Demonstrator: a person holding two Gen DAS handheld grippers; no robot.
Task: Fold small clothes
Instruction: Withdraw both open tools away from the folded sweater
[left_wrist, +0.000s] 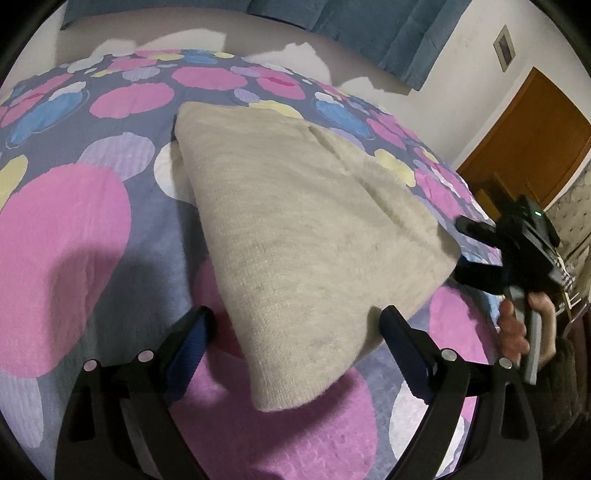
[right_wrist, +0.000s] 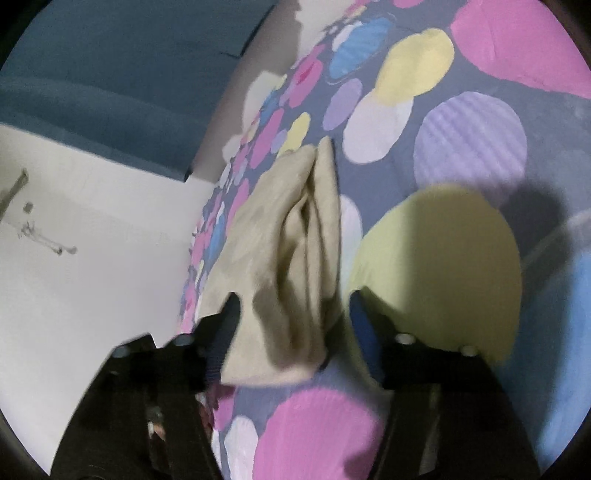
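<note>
A beige knitted garment lies folded into a thick pad on the dotted bedspread. My left gripper is open, its jaws spread on either side of the garment's near corner, without gripping it. My right gripper shows at the garment's right edge, held by a hand, jaws apart around the edge. In the right wrist view the garment shows its stacked folds end-on, and the right gripper is open with the garment's near end between its fingers.
The bedspread has pink, blue, yellow and lilac circles on grey. A blue headboard runs along the far side. A white wall and a brown door lie to the right of the bed.
</note>
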